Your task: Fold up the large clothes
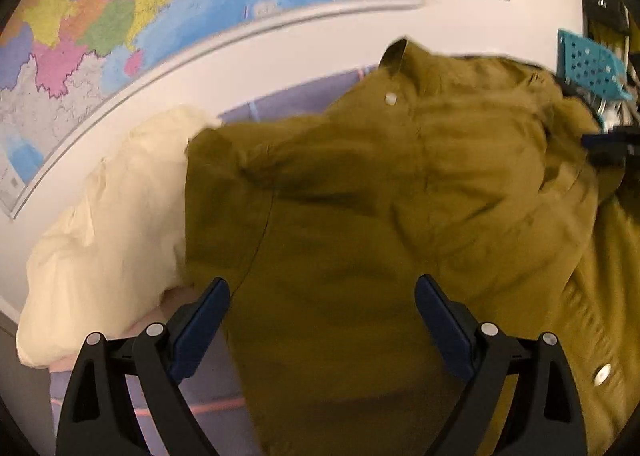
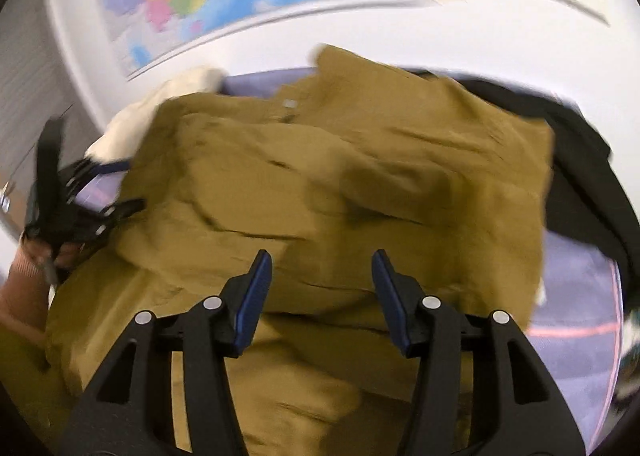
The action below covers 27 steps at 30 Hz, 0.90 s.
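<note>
Support surface: lavender-purple sheet [image 1: 224,380] with thin pink lines, running back to the white wall. Olive-mustard shirt [image 1: 360,196] lies rumpled over most of it (collar at far side, white buttons visible). Cream garment [image 1: 104,224] heaped at left touching the shirt's edge; black garment [image 2: 580,176] at far right, beside the shirt.

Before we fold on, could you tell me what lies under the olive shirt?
The olive shirt lies on a purple sheet, overlapping a cream garment and a black garment. Anything beneath its middle is hidden.
</note>
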### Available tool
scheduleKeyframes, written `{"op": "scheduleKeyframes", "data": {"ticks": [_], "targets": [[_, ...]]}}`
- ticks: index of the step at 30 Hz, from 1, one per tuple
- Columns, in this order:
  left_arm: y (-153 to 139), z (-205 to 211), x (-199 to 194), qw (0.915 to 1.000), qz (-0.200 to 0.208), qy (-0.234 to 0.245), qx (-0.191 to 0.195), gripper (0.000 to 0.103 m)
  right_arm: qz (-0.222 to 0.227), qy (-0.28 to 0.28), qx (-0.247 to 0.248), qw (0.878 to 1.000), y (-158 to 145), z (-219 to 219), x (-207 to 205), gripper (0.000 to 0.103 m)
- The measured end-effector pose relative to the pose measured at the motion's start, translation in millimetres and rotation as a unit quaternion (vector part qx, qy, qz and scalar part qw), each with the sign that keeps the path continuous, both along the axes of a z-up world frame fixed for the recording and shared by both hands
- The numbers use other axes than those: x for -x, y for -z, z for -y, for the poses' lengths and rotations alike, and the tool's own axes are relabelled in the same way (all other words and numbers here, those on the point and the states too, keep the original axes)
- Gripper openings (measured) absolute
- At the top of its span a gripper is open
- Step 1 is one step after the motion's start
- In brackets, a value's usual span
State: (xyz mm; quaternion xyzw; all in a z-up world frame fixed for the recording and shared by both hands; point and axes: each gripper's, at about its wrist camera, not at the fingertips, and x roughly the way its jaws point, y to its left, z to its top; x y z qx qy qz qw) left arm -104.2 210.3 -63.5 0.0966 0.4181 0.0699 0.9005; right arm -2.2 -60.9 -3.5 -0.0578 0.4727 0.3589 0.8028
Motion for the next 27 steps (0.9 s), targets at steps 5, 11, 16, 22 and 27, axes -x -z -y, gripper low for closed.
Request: {"op": "scheduleKeyframes", "data": {"ticks": [5, 11, 16, 22, 27], "targets": [[12, -11, 0, 0.9991, -0.015, -0.039, 0.006, 0.094, -0.054, 0.063, -0.041, 0.996, 24, 28, -28, 0.042], [-12, -26, 27, 0.9979, 0.028, -0.053, 0.026, 0.094, -0.031, 0.052, -0.062, 0.996, -8, 44, -4, 0.056], [-18, -34, 53, 0.9961, 0.038, -0.057, 0.057, 0.094, -0.027, 0.038, -0.055, 0.997, -14, 43, 15, 0.056], [1, -19, 64, 0.9980, 0.008, -0.057, 0.025, 0.094, -0.048, 0.047, -0.023, 0.997, 15, 36, 13, 0.055], [1, -28, 73, 0.9966, 0.015, -0.065, 0.050, 0.094, -0.050, 0.059, -0.057, 0.995, 2, 46, 24, 0.064]]}}
